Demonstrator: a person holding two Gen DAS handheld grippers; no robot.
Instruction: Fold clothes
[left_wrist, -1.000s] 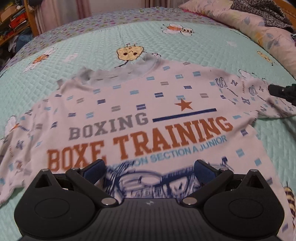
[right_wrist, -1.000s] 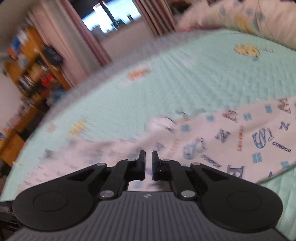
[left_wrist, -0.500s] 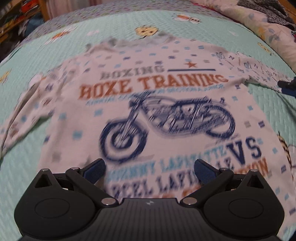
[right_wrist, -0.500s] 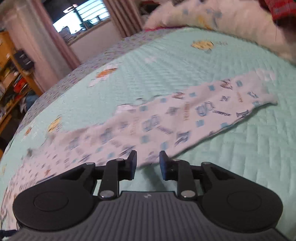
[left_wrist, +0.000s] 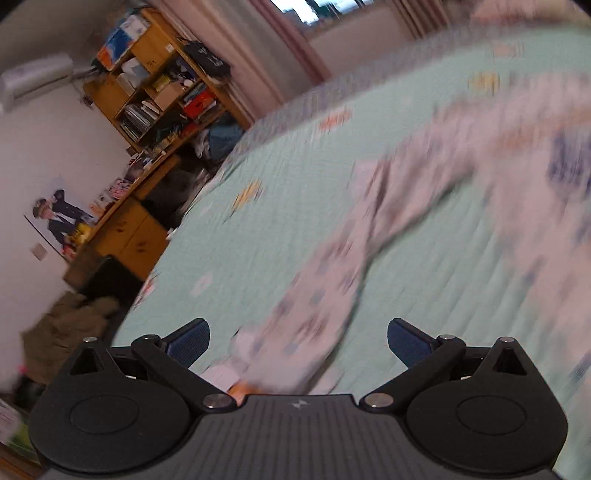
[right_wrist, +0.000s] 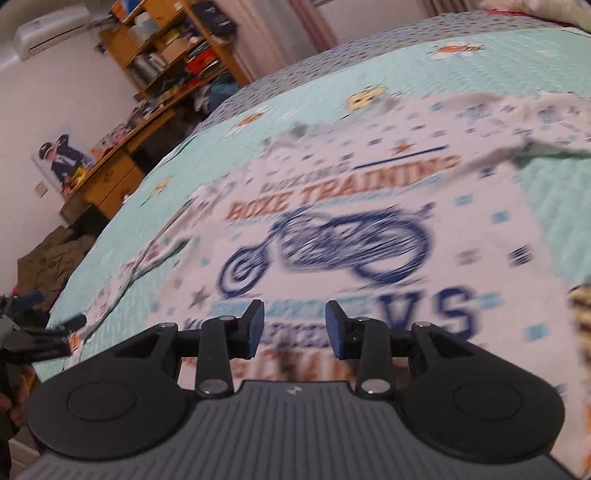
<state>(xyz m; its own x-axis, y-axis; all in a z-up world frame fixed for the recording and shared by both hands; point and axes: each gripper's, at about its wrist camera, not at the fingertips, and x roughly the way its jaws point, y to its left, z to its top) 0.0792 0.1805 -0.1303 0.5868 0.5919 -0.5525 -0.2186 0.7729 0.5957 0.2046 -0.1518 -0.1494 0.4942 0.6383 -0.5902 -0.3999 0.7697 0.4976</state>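
Note:
A white long-sleeved shirt (right_wrist: 369, 221) with a blue motorcycle print and orange lettering lies spread flat on the bed, front up. My right gripper (right_wrist: 294, 325) hovers open over its lower hem. The shirt's left sleeve (left_wrist: 325, 295) runs blurred down to my left gripper (left_wrist: 298, 341), which is wide open, the cuff end lying between its blue pads (left_wrist: 190, 339). The left gripper (right_wrist: 62, 325) also shows at the far left of the right wrist view, at the sleeve's end.
The mint quilted bedspread (left_wrist: 258, 229) covers the bed. Beyond its left edge stand a wooden bookshelf (left_wrist: 159, 88), a low desk (right_wrist: 107, 177) and a heap of olive clothing on the floor (left_wrist: 66, 325). A pillow (right_wrist: 546, 11) lies at the far right.
My left gripper swung from the shirt's front to its left sleeve cuff. My right gripper let go of the right sleeve, opened, and moved to the lower hem.

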